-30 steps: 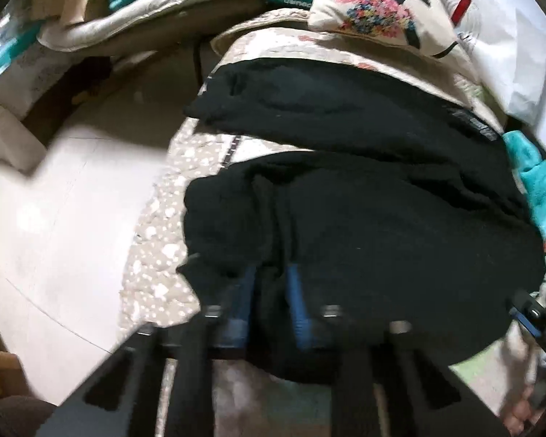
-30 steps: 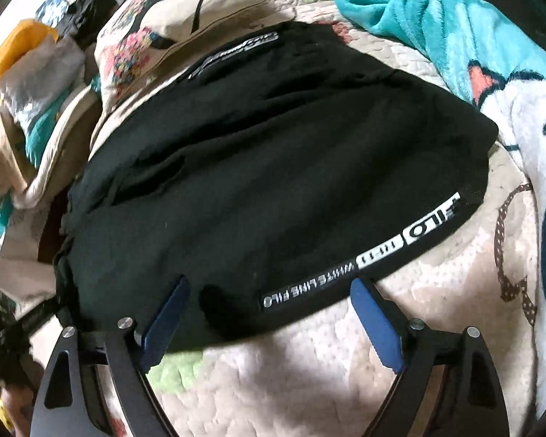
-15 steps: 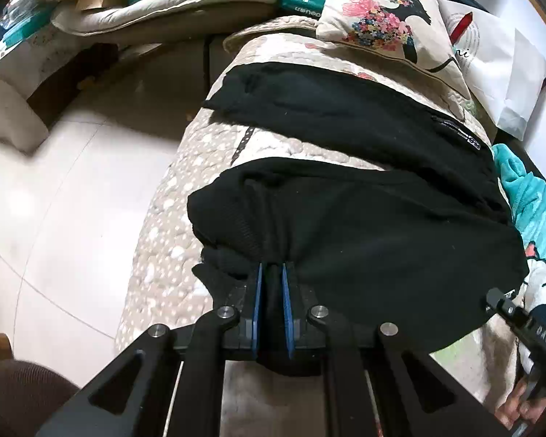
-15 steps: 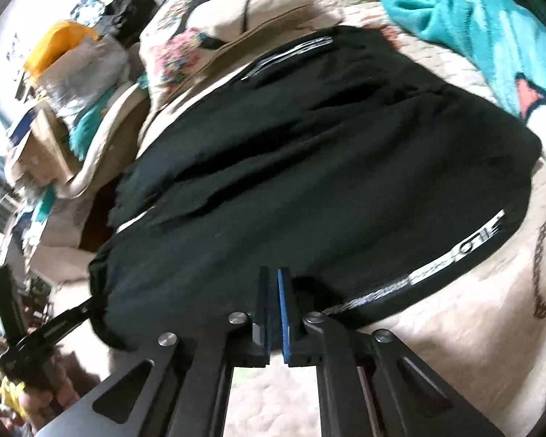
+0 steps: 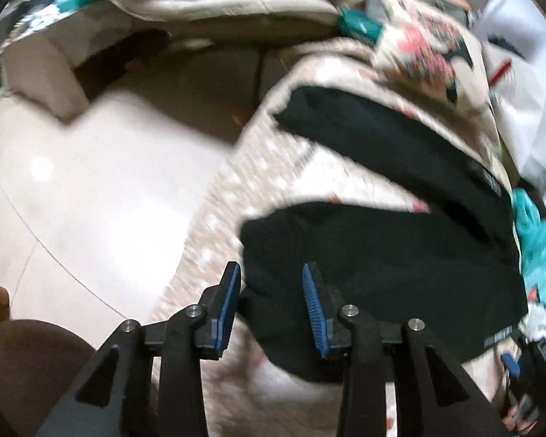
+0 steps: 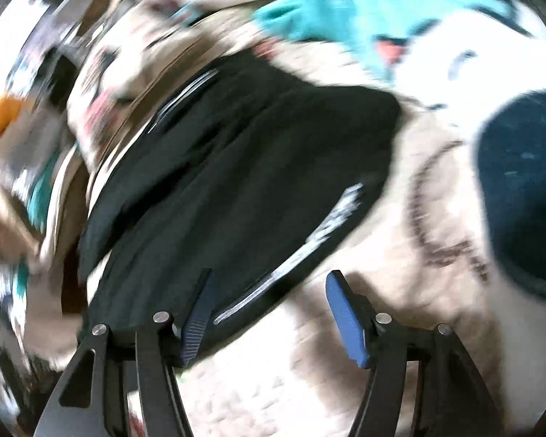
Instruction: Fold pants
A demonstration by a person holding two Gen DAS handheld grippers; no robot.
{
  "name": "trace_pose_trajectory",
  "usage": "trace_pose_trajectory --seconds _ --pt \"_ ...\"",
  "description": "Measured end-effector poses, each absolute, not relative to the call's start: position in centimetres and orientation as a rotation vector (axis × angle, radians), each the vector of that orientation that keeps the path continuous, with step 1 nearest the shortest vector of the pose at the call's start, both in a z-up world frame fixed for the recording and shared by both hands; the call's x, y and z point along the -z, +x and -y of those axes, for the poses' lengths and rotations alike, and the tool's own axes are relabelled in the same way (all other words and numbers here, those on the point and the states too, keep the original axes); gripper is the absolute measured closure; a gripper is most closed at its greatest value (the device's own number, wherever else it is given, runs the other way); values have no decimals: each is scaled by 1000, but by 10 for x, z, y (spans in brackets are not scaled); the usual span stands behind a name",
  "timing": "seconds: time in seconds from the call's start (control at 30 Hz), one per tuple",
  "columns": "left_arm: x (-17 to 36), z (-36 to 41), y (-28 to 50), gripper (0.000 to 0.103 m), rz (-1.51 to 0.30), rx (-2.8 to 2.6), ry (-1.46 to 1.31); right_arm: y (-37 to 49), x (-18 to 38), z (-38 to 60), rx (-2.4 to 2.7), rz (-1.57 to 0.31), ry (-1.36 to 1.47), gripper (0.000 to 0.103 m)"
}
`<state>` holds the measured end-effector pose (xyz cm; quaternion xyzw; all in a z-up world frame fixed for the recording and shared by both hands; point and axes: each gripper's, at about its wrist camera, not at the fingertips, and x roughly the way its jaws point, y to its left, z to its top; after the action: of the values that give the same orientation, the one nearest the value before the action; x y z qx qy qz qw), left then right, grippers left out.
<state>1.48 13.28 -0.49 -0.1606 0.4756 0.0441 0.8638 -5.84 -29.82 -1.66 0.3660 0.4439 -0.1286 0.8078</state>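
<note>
Both grippers have let go since half a second ago, when each was pinched shut on the near edge of the pants. The left gripper [image 5: 271, 284] now has its blue pads spread, with the near corner of the black pants [image 5: 382, 266] lying between them but not clamped. The right gripper [image 6: 269, 291] is likewise parted, its jaws wide, with the hem of the pants [image 6: 244, 182] and its white lettered stripe [image 6: 309, 247] running between the fingers. Both views are now smeared by motion, where the earlier ones were sharp.

The pants lie folded on the beige quilted bed cover [image 5: 214, 240], one dark band further up the bed and the thicker folded part nearest the grippers. A floral pillow [image 5: 429, 54] sits beyond them, and a teal blanket [image 6: 364, 11] lies at the right.

The left gripper points forward along the bed edge, with the pale floor [image 5: 72, 182] to its left. The right gripper hovers low over the cover, angled toward the hem.
</note>
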Motion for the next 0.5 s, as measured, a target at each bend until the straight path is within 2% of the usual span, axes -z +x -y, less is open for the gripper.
trace_pose_trajectory --seconds 0.23,0.27,0.3,0.33,0.4,0.5 --pt "13 -142 20 66 -1004 -125 -365 -46 17 276 223 -968 720 35" --pt "16 -138 22 64 -1014 -113 -346 -46 17 273 212 -971 696 35" --pt "20 -132 25 56 -1035 -110 -313 -43 15 266 200 -975 661 35" --pt "24 -127 29 53 -1061 -119 -279 -45 16 266 192 -976 641 35" --pt "40 -122 34 53 -1136 -142 -231 -44 13 258 178 -975 586 35" --pt "40 -139 34 53 -1130 -188 -302 -44 5 249 173 -953 503 35"
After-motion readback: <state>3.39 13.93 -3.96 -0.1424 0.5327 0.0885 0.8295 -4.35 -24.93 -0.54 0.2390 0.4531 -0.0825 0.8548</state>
